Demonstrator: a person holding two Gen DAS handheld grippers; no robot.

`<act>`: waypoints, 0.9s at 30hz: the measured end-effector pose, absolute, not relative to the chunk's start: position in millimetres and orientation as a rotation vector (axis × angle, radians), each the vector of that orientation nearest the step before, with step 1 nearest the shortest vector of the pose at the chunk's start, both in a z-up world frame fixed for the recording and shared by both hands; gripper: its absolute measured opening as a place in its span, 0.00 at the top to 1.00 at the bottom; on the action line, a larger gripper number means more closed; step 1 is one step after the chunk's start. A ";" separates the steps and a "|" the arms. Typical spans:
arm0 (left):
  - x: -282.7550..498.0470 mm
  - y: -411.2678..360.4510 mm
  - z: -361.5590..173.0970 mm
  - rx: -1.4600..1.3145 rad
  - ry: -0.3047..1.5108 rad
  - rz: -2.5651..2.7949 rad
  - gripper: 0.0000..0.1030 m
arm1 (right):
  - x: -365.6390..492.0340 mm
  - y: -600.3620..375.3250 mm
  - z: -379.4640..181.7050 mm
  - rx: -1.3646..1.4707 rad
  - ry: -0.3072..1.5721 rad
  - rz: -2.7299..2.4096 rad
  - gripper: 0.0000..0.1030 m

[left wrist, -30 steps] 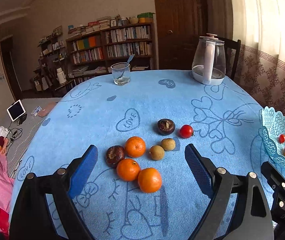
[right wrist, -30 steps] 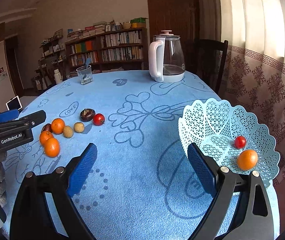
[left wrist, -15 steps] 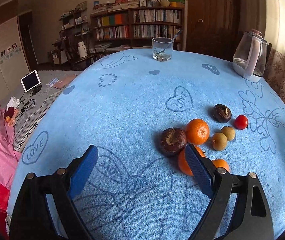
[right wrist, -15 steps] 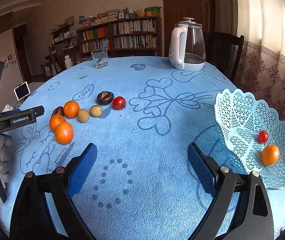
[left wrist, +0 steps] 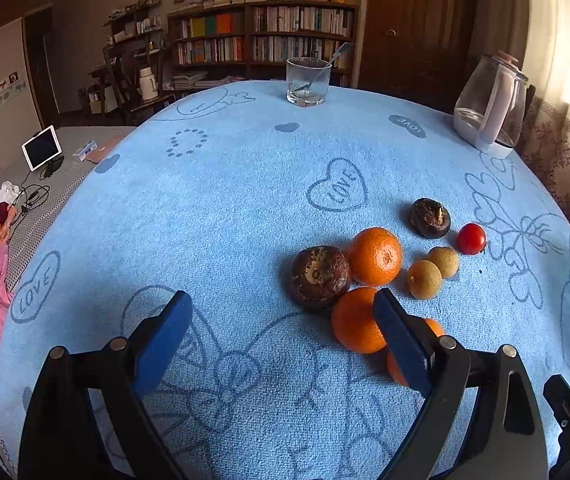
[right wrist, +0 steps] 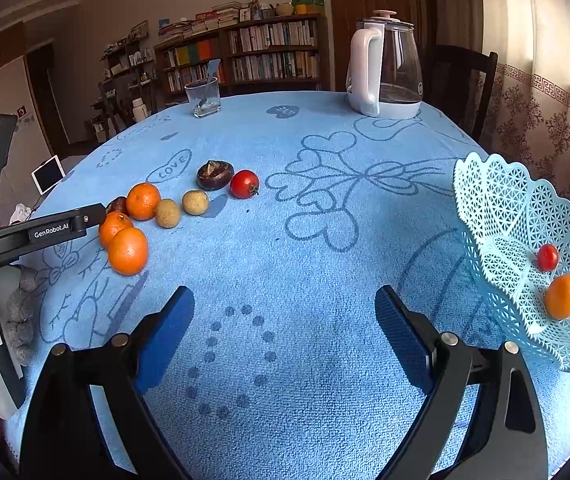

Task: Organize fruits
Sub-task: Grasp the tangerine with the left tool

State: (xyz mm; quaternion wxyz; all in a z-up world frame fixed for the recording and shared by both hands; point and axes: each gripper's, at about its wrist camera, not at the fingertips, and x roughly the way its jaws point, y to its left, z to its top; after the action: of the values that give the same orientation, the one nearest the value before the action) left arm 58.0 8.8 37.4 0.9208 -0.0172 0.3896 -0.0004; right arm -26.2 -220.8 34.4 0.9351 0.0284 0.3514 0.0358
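Surface (right wrist: pixel 325 264): round, blue cloth with heart and "LOVE" prints, fills both views. Room behind it: bookshelf (left wrist: pixel 269 36), dark door, curtain on the right.

Basket (right wrist: pixel 497 216): light blue lattice, right of the right tongs (right wrist: pixel 283 332), tilted. Holds one orange (right wrist: pixel 563 296) and one cherry tomato (right wrist: pixel 547 257), apart from each other.

Kettle (right wrist: pixel 385 68): clear, white handle, far side of surface, ahead of the right tongs. Glass (left wrist: pixel 308 82) with a spoon in it, far edge, ahead of the left tongs (left wrist: pixel 281 338).

Loose fruit cluster sits ahead and right of the left tongs:
- three oranges; the nearest two (left wrist: pixel 355 320) partly hidden behind the right finger, the third (left wrist: pixel 376 256) further ahead
- brown fruit (left wrist: pixel 320 277) touching the third orange; a second dark one (left wrist: pixel 430 218) further out
- two small tan fruits (left wrist: pixel 425 279) side by side
- cherry tomato (left wrist: pixel 471 239) at the far right end

Left tongs: wide, jaws opening, nothing between them but cloth. Right tongs: wide open, empty, over bare cloth, fruit cluster well off to their left.
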 end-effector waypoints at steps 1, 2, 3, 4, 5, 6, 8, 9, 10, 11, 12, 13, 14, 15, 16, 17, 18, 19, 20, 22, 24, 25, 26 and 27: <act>58.5 6.2 37.5 -0.041 0.804 -0.009 0.12 | -26.1 -220.5 34.1 0.058 0.720 0.075 0.10; 58.9 3.4 37.5 -0.044 0.807 -0.021 0.12 | -25.6 -220.6 34.0 0.058 0.722 0.076 0.10; 59.7 0.1 37.3 -0.045 0.809 -0.031 0.12 | -25.5 -220.6 33.8 0.058 0.723 0.077 0.10; 60.9 -3.3 36.9 -0.044 0.811 -0.036 0.12 | -25.4 -220.7 34.1 0.059 0.723 0.077 0.10; 62.7 -6.1 36.2 -0.044 0.813 -0.038 0.12 | -25.4 -221.0 34.0 0.060 0.724 0.078 0.10; 65.2 -8.8 34.6 -0.044 0.815 -0.041 0.12 | -25.6 -220.7 34.1 0.059 0.723 0.077 0.10; 72.0 -12.5 30.5 -0.042 0.824 -0.032 0.12 | -25.5 -220.8 34.0 0.061 0.723 0.077 0.10; 75.5 -12.5 27.8 -0.046 0.834 -0.028 0.12 | -25.3 -220.7 33.7 0.062 0.723 0.078 0.10; 78.7 -11.1 24.7 -0.055 0.846 -0.026 0.12 | -25.4 -220.9 33.4 0.064 0.723 0.078 0.10; 81.2 -8.7 21.6 -0.065 0.859 -0.022 0.12 | -25.3 -220.8 33.1 0.065 0.724 0.079 0.10; 83.0 -5.1 18.8 -0.074 0.870 -0.015 0.11 | -24.9 -221.2 32.8 0.067 0.724 0.079 0.10; 83.5 -1.4 17.0 -0.092 0.877 -0.023 0.10 | -24.8 -221.4 32.6 0.069 0.726 0.079 0.10; 82.7 3.0 16.2 -0.113 0.880 -0.035 0.10 | -24.4 -221.3 32.3 0.070 0.727 0.080 0.10; 81.3 6.4 16.6 -0.124 0.881 -0.040 0.10 | -24.6 -221.6 32.3 0.070 0.727 0.080 0.10; 78.9 8.8 17.6 -0.123 0.875 -0.042 0.10 | -24.5 -221.7 32.0 0.070 0.728 0.080 0.10; 76.2 10.9 18.8 -0.116 0.867 -0.043 0.10 | -24.4 -221.4 31.9 0.070 0.729 0.080 0.10; 73.1 13.4 20.1 -0.110 0.860 -0.047 0.10 | -24.8 -221.9 31.8 0.070 0.729 0.080 0.10; 69.0 16.4 21.3 -0.109 0.854 -0.053 0.10 | -24.8 -221.9 31.9 0.070 0.728 0.080 0.10; 65.0 20.1 22.5 -0.109 0.849 -0.061 0.10 | -25.1 -221.9 31.9 0.070 0.727 0.080 0.10; 55.8 28.2 24.7 -0.111 0.838 -0.067 0.10 | -25.2 -222.4 31.9 0.071 0.727 0.079 0.10; 46.0 35.9 27.4 -0.103 0.828 -0.061 0.09 | -25.4 -222.5 31.9 0.071 0.728 0.079 0.10; 41.8 39.5 28.9 -0.096 0.825 -0.052 0.09 | -25.3 -222.4 31.9 0.071 0.728 0.079 0.10; 37.7 42.3 30.4 -0.089 0.823 -0.044 0.09 | -25.3 -222.3 31.8 0.071 0.728 0.079 0.10; 33.6 45.3 31.5 -0.081 0.823 -0.036 0.09 | -25.3 -222.4 31.9 0.070 0.728 0.079 0.10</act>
State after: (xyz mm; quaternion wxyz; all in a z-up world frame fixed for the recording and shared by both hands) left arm 33.6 45.3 31.5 0.9156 -0.0394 0.3998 -0.0176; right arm -25.3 -222.4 31.9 0.9331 0.0344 0.3560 0.0386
